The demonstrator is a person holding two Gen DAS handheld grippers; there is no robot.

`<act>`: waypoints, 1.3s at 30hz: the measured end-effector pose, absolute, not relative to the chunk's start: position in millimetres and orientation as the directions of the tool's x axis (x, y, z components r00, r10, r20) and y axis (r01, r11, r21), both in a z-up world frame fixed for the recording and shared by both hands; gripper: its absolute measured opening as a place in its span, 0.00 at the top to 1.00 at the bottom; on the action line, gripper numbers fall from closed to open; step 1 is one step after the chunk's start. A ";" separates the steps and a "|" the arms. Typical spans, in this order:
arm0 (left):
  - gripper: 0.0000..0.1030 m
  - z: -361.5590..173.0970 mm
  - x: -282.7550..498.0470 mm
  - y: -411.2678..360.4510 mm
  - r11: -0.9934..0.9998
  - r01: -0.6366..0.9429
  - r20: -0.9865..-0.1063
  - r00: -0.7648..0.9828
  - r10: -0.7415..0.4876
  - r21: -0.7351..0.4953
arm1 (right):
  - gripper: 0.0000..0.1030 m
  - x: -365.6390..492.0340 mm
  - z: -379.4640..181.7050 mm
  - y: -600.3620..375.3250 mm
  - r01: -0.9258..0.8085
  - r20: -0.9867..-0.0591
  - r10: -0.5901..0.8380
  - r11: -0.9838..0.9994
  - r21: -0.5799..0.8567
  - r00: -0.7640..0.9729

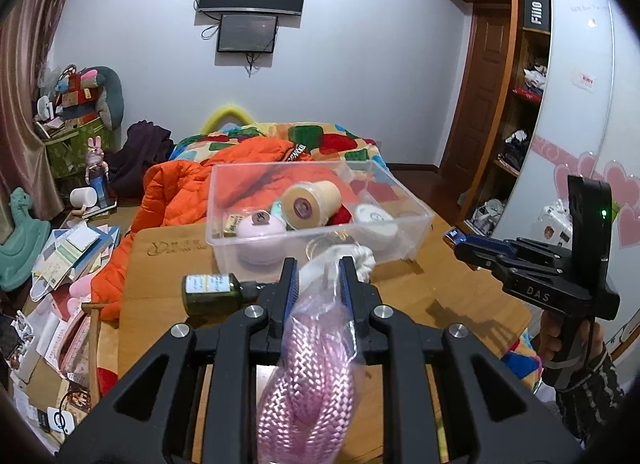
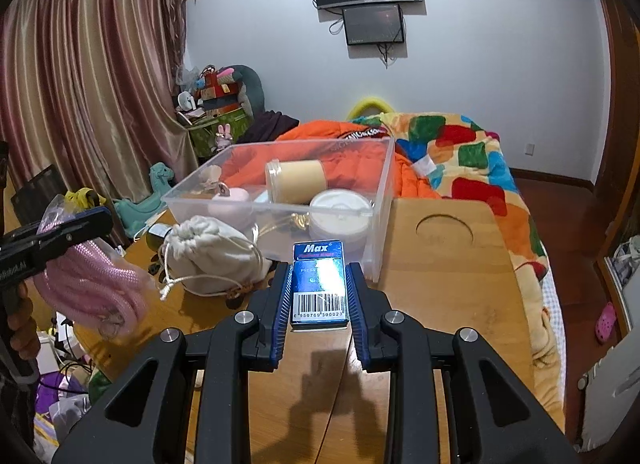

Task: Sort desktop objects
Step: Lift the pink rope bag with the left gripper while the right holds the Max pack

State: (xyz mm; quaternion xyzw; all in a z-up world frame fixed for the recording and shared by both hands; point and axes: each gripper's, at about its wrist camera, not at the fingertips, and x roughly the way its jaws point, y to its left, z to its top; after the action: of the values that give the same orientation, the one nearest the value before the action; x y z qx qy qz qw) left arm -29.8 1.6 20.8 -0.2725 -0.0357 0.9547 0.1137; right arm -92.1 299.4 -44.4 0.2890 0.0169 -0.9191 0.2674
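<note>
My left gripper (image 1: 318, 276) is shut on a clear bag of pink braided rope (image 1: 308, 376), which hangs above the wooden table (image 1: 160, 276). The same rope (image 2: 92, 284) shows at the left of the right wrist view under the left gripper (image 2: 90, 224). My right gripper (image 2: 318, 276) is shut on a small blue "Max" box (image 2: 319, 288) with a barcode, held above the table just in front of the clear plastic bin (image 2: 380, 200). In the left wrist view the right gripper (image 1: 460, 238) hovers to the right of the bin (image 1: 416, 220).
The bin holds a beige jar (image 2: 298, 182), a white lidded tub (image 2: 340, 212) and a pink round case (image 1: 260, 224). A white drawstring pouch (image 2: 208, 256) and a dark green bottle (image 1: 212, 290) lie on the table. An orange jacket (image 1: 172, 200) and a colourful blanket (image 2: 472, 160) lie behind.
</note>
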 end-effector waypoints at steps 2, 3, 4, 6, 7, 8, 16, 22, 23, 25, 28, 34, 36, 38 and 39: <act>0.92 25.3 -31.5 -2.8 -0.972 -0.193 -0.510 -0.827 0.234 -0.133 | 0.76 -92.2 -39.5 300.3 0.506 -0.535 -0.487 -0.854 0.124 -0.690; 0.93 27.3 -32.9 -4.5 -0.972 -0.193 -0.512 -0.826 0.234 -0.133 | 0.76 -92.4 -37.4 300.4 0.507 -0.534 -0.487 -0.853 0.122 -0.691; 0.94 28.5 -34.3 -6.2 -0.972 -0.192 -0.512 -0.827 0.233 -0.133 | 0.76 -92.7 -34.9 300.4 0.508 -0.532 -0.487 -0.853 0.119 -0.693; 0.96 30.3 -38.4 -9.0 -0.970 -0.204 -0.514 -0.822 0.243 -0.133 | 0.76 -93.4 -31.6 300.4 0.512 -0.527 -0.491 -0.851 0.119 -0.694; 0.96 29.8 -40.5 -10.1 -0.967 -0.216 -0.518 -0.817 0.254 -0.134 | 0.76 -94.1 -30.1 299.7 0.515 -0.526 -0.494 -0.849 0.120 -0.692; 0.96 28.3 -41.4 -10.1 -0.969 -0.213 -0.521 -0.817 0.247 -0.127 | 0.76 -94.5 -29.2 299.0 0.514 -0.524 -0.494 -0.849 0.118 -0.694; 0.92 9.9 -34.2 -18.8 -0.975 -0.191 -0.567 -0.794 0.220 -0.111 | 0.76 -99.6 -41.8 291.5 0.527 -0.556 -0.508 -0.838 0.142 -0.658; 0.49 -5.9 -12.2 -41.9 -0.988 -0.141 -0.604 -0.782 0.154 -0.069 | 0.76 -97.5 -45.6 286.9 0.537 -0.562 -0.521 -0.829 0.154 -0.643; 0.45 -9.6 -8.4 -46.3 -0.989 -0.134 -0.610 -0.779 0.144 -0.062 | 0.76 -97.0 -46.0 286.2 0.539 -0.563 -0.522 -0.828 0.156 -0.641; 0.44 -18.0 -3.0 -53.8 -0.989 -0.137 -0.631 -0.763 0.141 -0.054 | 0.76 -96.3 -47.2 284.3 0.543 -0.565 -0.530 -0.823 0.165 -0.632; 0.40 -32.1 0.4 -64.2 -0.985 -0.158 -0.673 -0.720 0.167 -0.075 | 0.76 -94.9 -49.0 282.8 0.549 -0.566 -0.545 -0.815 0.185 -0.618; 0.31 -55.6 2.6 -78.3 -0.981 -0.174 -0.725 -0.666 0.178 -0.082 | 0.76 -90.9 -49.1 277.6 0.544 -0.576 -0.539 -0.818 0.185 -0.615; 0.25 -60.8 4.3 -81.6 -0.980 -0.186 -0.728 -0.661 0.182 -0.076 | 0.76 -88.9 -47.4 275.6 0.543 -0.578 -0.532 -0.821 0.176 -0.618; 0.22 -64.2 3.8 -81.2 -0.976 -0.203 -0.736 -0.648 0.194 -0.079 | 0.76 -86.4 -44.9 272.1 0.539 -0.581 -0.518 -0.828 0.155 -0.628; 0.19 -66.1 3.2 -80.6 -0.974 -0.211 -0.740 -0.642 0.201 -0.082 | 0.76 -86.2 -44.1 271.4 0.539 -0.582 -0.515 -0.829 0.151 -0.629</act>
State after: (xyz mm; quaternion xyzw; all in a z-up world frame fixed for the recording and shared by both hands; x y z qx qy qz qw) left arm 3.2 -80.6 -66.1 -0.4073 0.0058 0.9062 0.1137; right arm -86.2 271.4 -44.1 0.3162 0.0186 -0.9024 0.2920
